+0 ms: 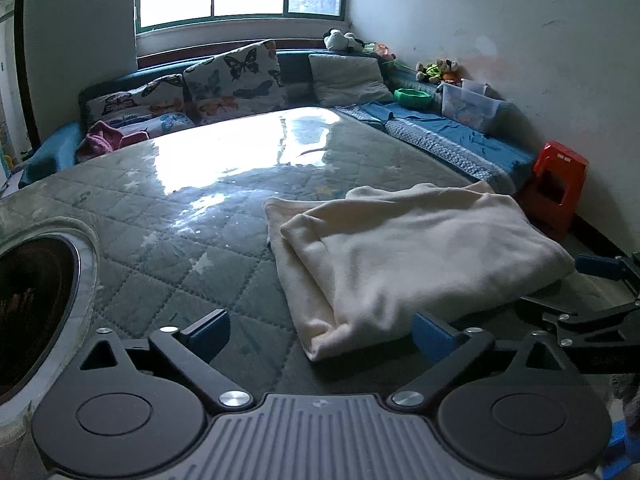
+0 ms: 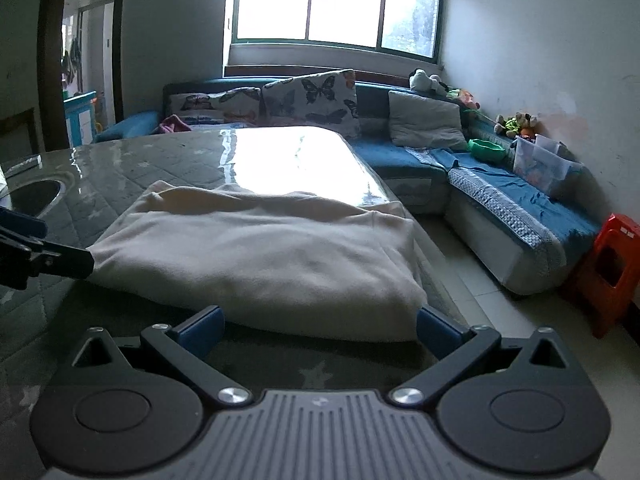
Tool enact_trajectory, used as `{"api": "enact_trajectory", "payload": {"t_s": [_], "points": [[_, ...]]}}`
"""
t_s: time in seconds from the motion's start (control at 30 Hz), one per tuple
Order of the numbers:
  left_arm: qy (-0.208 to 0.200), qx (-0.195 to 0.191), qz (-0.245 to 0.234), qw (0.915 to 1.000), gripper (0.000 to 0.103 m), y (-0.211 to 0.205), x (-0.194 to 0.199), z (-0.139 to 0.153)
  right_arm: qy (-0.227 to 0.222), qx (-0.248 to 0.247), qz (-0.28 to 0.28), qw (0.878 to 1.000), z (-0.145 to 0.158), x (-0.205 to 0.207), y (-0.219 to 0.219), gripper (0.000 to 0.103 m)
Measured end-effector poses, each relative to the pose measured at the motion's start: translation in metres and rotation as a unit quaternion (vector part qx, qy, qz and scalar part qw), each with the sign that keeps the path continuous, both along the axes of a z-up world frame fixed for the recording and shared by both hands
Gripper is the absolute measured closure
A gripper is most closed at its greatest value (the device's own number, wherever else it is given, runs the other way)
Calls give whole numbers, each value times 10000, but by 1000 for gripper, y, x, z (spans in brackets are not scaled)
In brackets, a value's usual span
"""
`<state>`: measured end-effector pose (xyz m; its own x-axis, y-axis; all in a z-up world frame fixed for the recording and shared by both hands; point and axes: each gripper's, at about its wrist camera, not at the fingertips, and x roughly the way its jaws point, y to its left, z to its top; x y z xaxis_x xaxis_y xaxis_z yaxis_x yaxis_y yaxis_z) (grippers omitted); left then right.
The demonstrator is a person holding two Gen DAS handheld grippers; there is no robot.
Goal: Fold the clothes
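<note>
A cream garment [image 1: 404, 256] lies folded into a thick rectangle on the quilted grey-green table [image 1: 168, 216]. In the left wrist view my left gripper [image 1: 322, 334] is open just short of the garment's near left corner, its blue pads empty. The right gripper [image 1: 600, 288] shows at the far right of that view, beside the garment's right edge. In the right wrist view the garment [image 2: 260, 260] fills the middle, and my right gripper [image 2: 318, 330] is open in front of its near edge, holding nothing. The left gripper's finger [image 2: 44, 258] touches the garment's left corner.
A round dark opening [image 1: 32, 312] is set into the table at the left. A blue corner sofa [image 2: 500, 184] with butterfly cushions [image 1: 236, 76], a clear bin [image 1: 468, 104] and plush toys runs behind and to the right. A red stool [image 1: 556, 188] stands on the floor.
</note>
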<state>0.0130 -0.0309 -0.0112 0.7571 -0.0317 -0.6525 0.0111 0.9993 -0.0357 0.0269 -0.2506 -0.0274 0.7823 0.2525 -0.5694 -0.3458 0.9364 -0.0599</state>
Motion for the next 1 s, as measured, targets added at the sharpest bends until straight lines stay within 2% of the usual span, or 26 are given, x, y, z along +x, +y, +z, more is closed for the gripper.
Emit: {"api": "enact_trajectory", "payload": {"t_s": [0.6,1.0], "points": [[-130,-66,-139,9998,0,-4,-38,8,-120,-125,-555,9983,18,-40,3,0],[-190,-61,-214,9996,0,-9,-63,8,-55,-32,-686,9976,16,-64,5,0]]}}
